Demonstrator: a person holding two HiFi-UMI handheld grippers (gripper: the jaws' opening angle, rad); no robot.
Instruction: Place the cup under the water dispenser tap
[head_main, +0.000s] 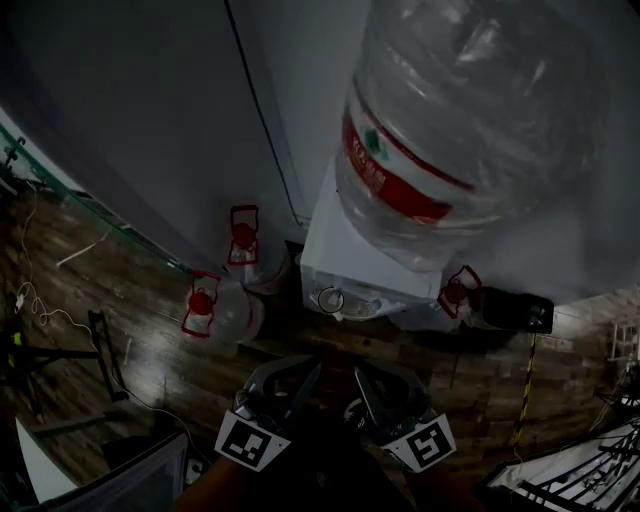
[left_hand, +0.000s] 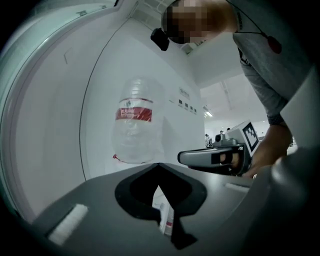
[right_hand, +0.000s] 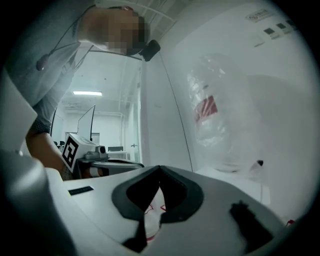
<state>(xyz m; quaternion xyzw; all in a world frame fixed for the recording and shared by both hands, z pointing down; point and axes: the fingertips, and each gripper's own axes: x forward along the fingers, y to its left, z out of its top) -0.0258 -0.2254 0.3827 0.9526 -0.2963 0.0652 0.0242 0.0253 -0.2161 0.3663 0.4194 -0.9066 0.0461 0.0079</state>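
Dark wooden flooring (head_main: 140, 350) is surrounding the white water dispenser (head_main: 325, 250), on whose tap ledge (head_main: 372, 303) a pale round cup (head_main: 330, 298) seems to be standing, while the left gripper (left_hand: 159, 167) and right gripper (right_hand: 160, 170), jaws closed empty, are hovering apart, probably leaving only an alignment check.

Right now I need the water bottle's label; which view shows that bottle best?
The left gripper view: the water bottle shows nearly whole, red label facing. The head view crops it from above; the right gripper view blurs it pale.
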